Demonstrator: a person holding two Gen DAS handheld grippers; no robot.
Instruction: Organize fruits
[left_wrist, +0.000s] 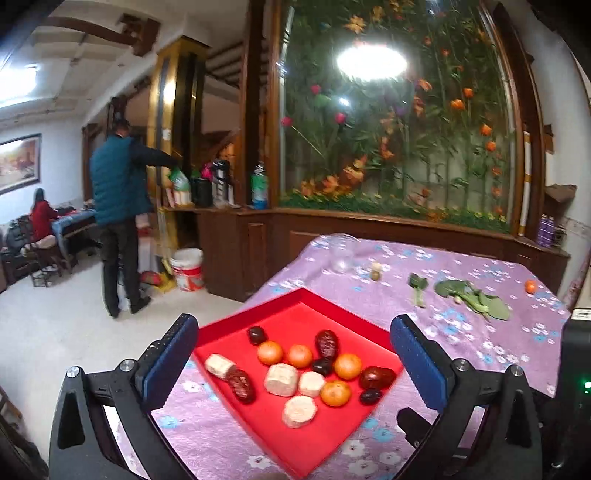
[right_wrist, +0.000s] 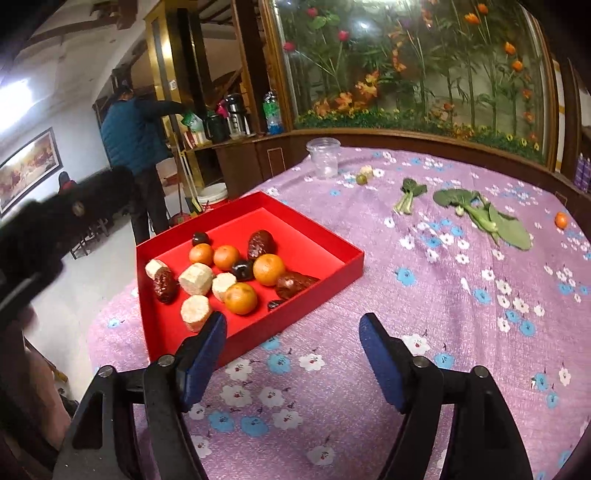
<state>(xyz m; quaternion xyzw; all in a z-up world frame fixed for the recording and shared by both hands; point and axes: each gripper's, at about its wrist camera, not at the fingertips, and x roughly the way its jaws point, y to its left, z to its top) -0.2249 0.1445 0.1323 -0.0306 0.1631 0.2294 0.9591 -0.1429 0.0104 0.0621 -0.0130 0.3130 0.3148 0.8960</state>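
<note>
Left wrist view: the left gripper (left_wrist: 293, 350) stands with its blue-padded jaws spread wide and nothing between the pads; it hovers over the near part of a shallow red square cardboard tray (left_wrist: 295, 306) that sits on a table under a purple cloth printed with white and blue flowers (left_wrist: 461, 332). Inside the tray lie four small round orange tangerines (left_wrist: 347, 366), several dark red wrinkled dates (left_wrist: 327, 343), a few small glossy near-black fruits (left_wrist: 322, 366) and four pale cream cut chunks (left_wrist: 281, 379), all clustered toward the tray's near half, many touching one another.

In the right wrist view the right gripper (right_wrist: 293, 338) is also open and empty, just beside the tray's near edge, its left pad in front of the tray's front wall (right_wrist: 255, 338) and its right pad over bare cloth. Beyond the tray, toward the far edge of the table, stands a clear plastic jar (right_wrist: 325, 157); near it, further from the tray, lie a small green round fruit (right_wrist: 361, 180) and a pale chunk (right_wrist: 366, 170). Well apart from the tray on its right lie a small green leafy vegetable (right_wrist: 408, 194) and a larger leafy green stalk (right_wrist: 484, 218), and past them, farthest from the tray, a single orange tangerine (right_wrist: 560, 220) rests near the table's edge.

Behind the tray, off the table, a person in a blue padded jacket (right_wrist: 133, 136) stands at a wooden counter.
</note>
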